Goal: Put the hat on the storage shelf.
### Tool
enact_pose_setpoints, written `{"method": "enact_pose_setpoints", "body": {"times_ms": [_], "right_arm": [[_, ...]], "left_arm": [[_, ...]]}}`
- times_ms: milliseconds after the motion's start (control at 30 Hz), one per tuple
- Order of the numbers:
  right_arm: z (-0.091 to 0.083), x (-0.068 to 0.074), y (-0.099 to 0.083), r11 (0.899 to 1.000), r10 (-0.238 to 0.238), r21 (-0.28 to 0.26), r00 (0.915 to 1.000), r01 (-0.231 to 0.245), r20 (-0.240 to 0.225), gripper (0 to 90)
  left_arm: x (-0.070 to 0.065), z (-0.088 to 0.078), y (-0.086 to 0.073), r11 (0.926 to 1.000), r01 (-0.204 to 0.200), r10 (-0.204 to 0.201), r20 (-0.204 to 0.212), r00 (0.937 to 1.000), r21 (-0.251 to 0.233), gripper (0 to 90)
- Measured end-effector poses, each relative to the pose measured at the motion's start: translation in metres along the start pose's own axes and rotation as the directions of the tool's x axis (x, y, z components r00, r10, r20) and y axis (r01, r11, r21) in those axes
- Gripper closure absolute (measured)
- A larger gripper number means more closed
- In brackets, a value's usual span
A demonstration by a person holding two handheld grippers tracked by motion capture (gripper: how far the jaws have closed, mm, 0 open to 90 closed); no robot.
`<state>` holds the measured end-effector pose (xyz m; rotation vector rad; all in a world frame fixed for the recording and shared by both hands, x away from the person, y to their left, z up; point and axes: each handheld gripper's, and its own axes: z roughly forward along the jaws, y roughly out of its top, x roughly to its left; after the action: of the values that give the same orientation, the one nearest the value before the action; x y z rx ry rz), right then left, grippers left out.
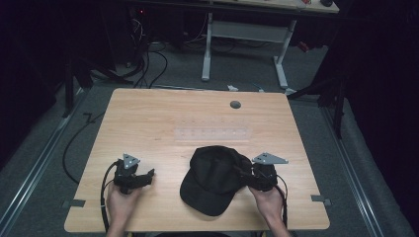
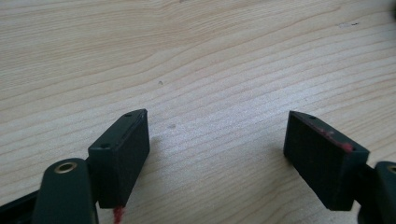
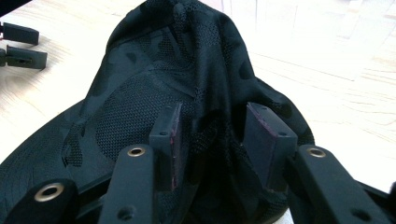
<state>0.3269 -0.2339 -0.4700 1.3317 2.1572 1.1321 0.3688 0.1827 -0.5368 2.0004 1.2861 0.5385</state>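
A black cap (image 1: 212, 177) lies on the wooden table (image 1: 163, 113) near the front edge, its brim pointing toward the person. My right gripper (image 1: 243, 174) comes in from the cap's right side. In the right gripper view its jaws (image 3: 212, 126) straddle a bunched ridge of the cap's mesh crown (image 3: 140, 93), and both pads touch the fabric. My left gripper (image 1: 147, 176) rests left of the cap, apart from it. Its jaws (image 2: 217, 140) stand wide open over bare wood, with nothing between them. The left gripper's jaws (image 3: 21, 44) also appear far off in the right gripper view.
A clear plastic strip (image 1: 212, 133) lies on the table behind the cap, and a grey grommet (image 1: 235, 104) sits near the far edge. Beyond the table stand a white-legged desk (image 1: 244, 34) and loose cables (image 1: 148, 69) on the floor.
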Motion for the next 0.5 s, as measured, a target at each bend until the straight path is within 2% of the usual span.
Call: {"method": "enact_pose_setpoints", "body": {"times_ms": [300,500], "right_arm": [[0.008,-0.002,0.0,0.999,0.027,0.035,0.9994,-0.026,-0.021,63.9],[0.013,-0.002,-0.002,0.998,0.02,0.058,0.9997,-0.02,-0.015,70.1]], "left_arm": [[0.0,0.0,0.0,1.0,-0.001,0.001,0.0,1.0,0.0,22.8],[0.0,0.0,0.0,1.0,-0.001,0.001,0.0,1.0,0.001,22.8]]}}
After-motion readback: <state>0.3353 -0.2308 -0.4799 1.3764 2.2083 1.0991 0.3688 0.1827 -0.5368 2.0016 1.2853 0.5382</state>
